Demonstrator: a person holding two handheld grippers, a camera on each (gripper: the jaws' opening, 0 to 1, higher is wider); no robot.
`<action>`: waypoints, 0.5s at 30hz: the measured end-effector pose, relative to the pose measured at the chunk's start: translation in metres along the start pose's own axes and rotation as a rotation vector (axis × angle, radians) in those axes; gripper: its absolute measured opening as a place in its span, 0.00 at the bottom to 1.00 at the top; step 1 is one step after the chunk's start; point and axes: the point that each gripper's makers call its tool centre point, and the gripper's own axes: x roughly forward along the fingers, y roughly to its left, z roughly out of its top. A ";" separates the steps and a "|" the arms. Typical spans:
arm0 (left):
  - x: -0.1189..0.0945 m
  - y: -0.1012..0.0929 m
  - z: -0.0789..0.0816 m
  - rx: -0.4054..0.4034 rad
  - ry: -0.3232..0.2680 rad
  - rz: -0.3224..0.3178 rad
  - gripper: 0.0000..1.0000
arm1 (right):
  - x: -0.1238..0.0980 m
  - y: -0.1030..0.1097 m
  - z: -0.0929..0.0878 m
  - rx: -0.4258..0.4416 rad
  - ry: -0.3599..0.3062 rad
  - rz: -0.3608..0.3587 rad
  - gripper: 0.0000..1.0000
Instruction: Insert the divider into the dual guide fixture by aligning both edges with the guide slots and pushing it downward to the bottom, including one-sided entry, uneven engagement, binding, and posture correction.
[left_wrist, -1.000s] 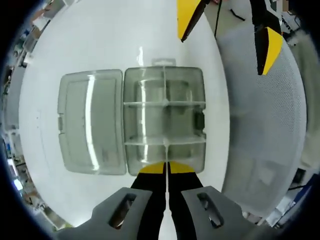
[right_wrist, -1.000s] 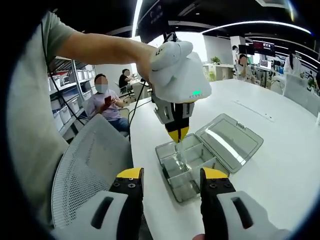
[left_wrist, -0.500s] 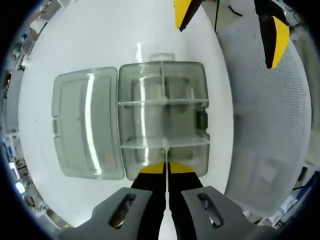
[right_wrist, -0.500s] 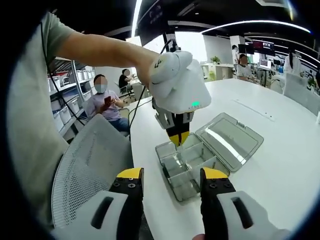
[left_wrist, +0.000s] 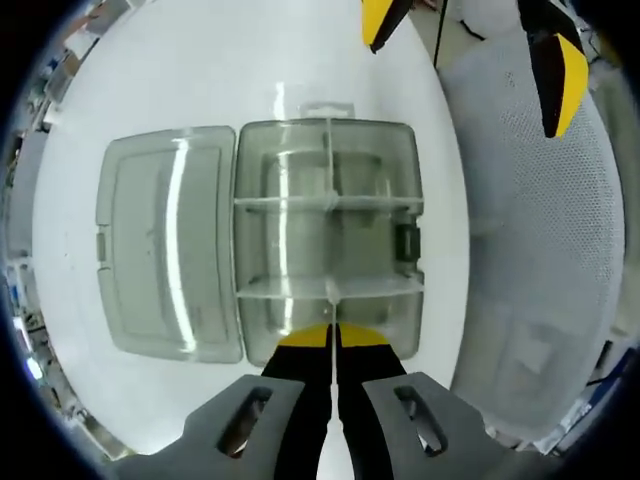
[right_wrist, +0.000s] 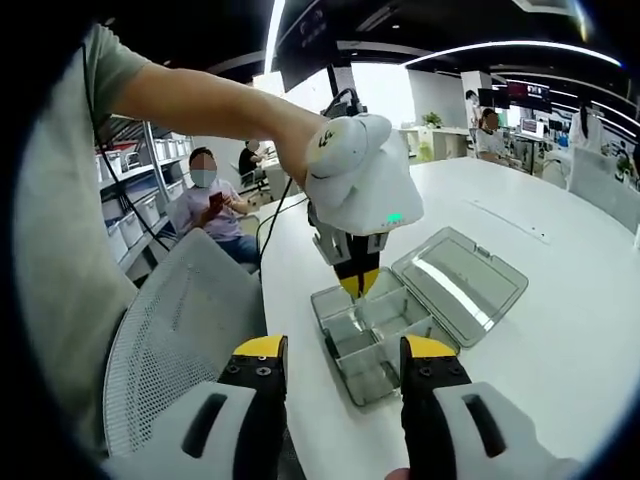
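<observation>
One clear plastic organizer box (left_wrist: 327, 240) on white table (left_wrist: 200, 70), lid (left_wrist: 165, 255) flipped open beside it, two cross dividers (left_wrist: 328, 203) seated. Left gripper (left_wrist: 333, 336), jaws pinched narrow on one thin clear divider (left_wrist: 331, 300), right over box's near compartment. Right gripper (right_wrist: 340, 350) jaws spread wide, holding nothing, near one mesh chair (right_wrist: 180, 310).

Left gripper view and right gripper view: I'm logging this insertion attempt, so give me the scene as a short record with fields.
left hand-held gripper: shut on the divider, above the box
divider: thin, clear, edge-on between the jaws
clear box: open, two cross dividers seated
lid: flat on the white table
right hand-held gripper: open, off to the side
</observation>
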 end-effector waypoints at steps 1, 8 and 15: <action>0.000 0.000 0.000 0.000 0.002 0.002 0.00 | 0.000 0.000 0.000 -0.001 -0.001 0.000 0.41; 0.002 0.000 -0.001 -0.007 0.017 0.015 0.00 | 0.001 0.000 0.001 0.003 -0.001 0.000 0.41; 0.003 0.000 0.000 -0.009 0.036 0.017 0.00 | 0.002 0.000 0.001 -0.001 0.003 0.001 0.41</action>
